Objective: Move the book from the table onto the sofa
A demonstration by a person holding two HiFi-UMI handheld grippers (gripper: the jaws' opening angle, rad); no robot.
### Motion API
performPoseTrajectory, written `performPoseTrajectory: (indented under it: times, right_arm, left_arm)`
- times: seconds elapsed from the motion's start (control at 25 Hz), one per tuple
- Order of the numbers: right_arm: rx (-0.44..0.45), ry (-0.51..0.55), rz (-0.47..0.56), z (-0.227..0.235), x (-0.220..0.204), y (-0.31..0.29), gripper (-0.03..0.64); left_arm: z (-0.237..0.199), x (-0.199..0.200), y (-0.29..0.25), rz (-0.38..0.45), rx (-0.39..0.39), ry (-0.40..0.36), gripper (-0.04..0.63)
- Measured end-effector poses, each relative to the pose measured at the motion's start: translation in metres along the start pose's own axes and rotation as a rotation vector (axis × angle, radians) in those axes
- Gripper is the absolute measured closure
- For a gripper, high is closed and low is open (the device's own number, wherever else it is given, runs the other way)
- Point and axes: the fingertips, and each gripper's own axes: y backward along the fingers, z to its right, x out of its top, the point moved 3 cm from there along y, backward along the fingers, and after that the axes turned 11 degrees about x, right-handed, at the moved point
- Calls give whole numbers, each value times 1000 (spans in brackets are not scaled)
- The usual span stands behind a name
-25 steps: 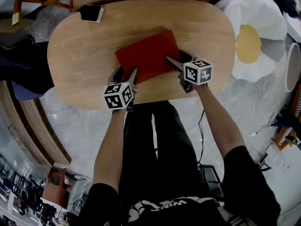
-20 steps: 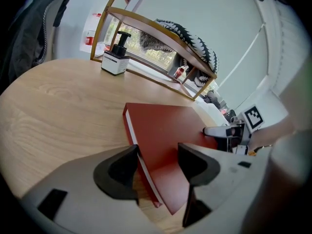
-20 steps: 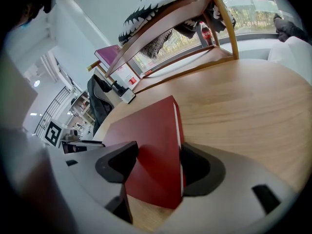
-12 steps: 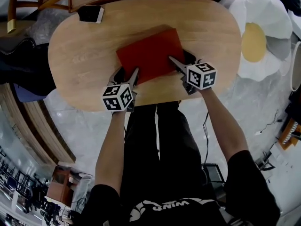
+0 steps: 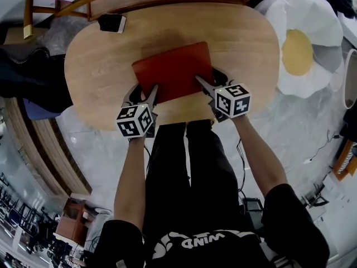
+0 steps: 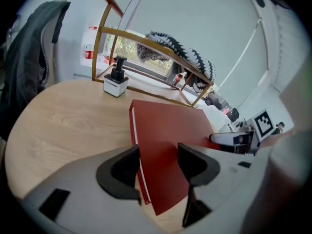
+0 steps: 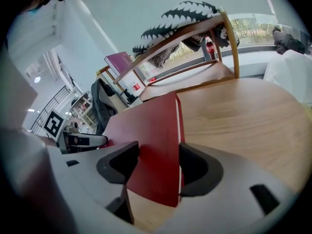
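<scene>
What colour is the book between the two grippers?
The book is red, with white page edges; best seen in the left gripper view.

Red book [image 5: 174, 70] sits toward the near edge of the oval wooden table [image 5: 100, 66]. Left gripper [image 5: 149, 94] is on its near-left corner and right gripper [image 5: 202, 84] on its near-right. The right jaws have just been closing, with the book between them. Small black-and-white box [image 5: 111, 22] at far left.
</scene>
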Motion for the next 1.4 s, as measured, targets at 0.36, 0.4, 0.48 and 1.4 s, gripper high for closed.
performPoseTrajectory:
  times: [0.36, 0.4, 0.48, 1.4]
  right_arm:
    - [-23, -35, 97, -83, 48, 94, 360]
    - [-26, -34, 107, -94, 53, 107, 362]
    - [-34, -28, 132, -115, 63, 132, 362]
    - [-223, -38, 430, -169, 62, 349, 365]
  left_arm:
    - [49, 72, 113, 74, 0, -78, 345]
    - [56, 77, 128, 78, -4, -83, 345]
    - [68, 88, 157, 90, -15, -93, 345]
    - [237, 117, 268, 178, -214, -294, 345]
